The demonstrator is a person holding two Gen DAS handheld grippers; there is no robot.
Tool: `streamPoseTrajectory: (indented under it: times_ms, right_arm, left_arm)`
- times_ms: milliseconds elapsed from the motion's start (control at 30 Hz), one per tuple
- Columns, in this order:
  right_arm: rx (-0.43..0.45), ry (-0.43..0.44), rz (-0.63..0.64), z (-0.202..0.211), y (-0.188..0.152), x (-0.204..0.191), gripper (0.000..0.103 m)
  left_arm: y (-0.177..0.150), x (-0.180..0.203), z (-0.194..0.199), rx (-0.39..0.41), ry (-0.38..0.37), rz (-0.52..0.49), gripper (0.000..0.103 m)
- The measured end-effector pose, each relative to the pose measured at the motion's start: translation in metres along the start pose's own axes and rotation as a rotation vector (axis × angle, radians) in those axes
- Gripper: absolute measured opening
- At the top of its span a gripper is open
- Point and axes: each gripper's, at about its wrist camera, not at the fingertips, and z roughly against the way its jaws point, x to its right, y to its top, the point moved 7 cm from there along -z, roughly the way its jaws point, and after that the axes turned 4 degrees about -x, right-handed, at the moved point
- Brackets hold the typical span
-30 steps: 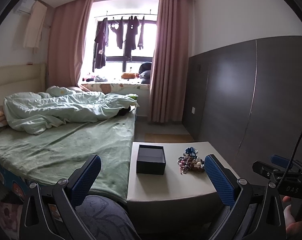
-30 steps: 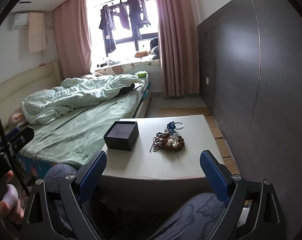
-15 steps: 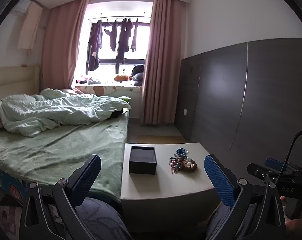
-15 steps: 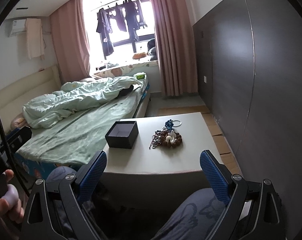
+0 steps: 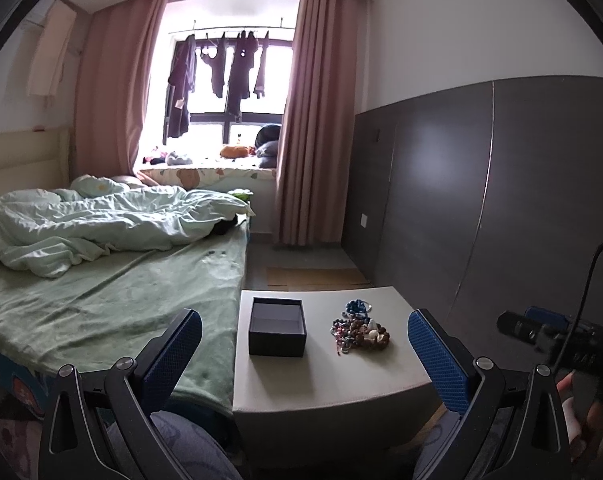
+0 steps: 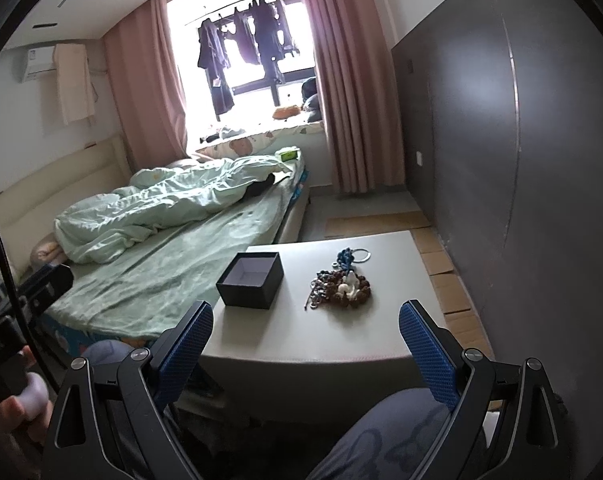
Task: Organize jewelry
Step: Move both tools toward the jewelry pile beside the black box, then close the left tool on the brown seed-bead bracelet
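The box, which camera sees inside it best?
The right wrist view: it looks down into the box, showing its pale, empty floor. The left wrist view shows the box lower on, its inside dark.

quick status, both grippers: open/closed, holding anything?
Left gripper: open, jaws wide apart, holding nothing.
Right gripper: open, jaws wide apart, holding nothing.
Jewelry pile lies untouched on the table.

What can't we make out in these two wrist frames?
- Jewelry pile: both views, too small and tangled to count pieces.
- Black box floor: left view, near wall and shadow hide it.
- Right tool: left view, blurred, cut off by the edge.
- Table legs: both views, hidden below its top.
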Motion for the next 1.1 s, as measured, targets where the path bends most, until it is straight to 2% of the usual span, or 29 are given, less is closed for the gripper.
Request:
streamPoseTrajectory:
  times_ms: [133, 467, 833, 1000, 1100]
  right_arm:
    - [-0.009, 0.024, -0.045, -0.013, 0.012, 0.018, 0.094]
    - [-0.054, 0.005, -0.101, -0.066, 0.037, 0.053, 0.094]
    - [-0.124, 0.025, -0.175, -0.134, 0.053, 0.084, 0.093]
    - [-0.157, 0.036, -0.208, -0.160, 0.059, 0.097, 0.080]
    - [-0.171, 0.032, -0.236, -0.172, 0.065, 0.107, 0.075]
  left_arm:
    - [0.006, -0.002, -0.020, -0.020, -0.017, 0.014, 0.103]
    - [0.010, 0.000, -0.088, -0.096, -0.051, 0.018, 0.103]
    - [0.011, 0.012, -0.171, -0.226, -0.167, 0.021, 0.103]
    - [0.011, 0.028, -0.206, -0.282, -0.252, 0.012, 0.100]
    - [0.013, 0.039, -0.228, -0.330, -0.288, 0.002, 0.090]
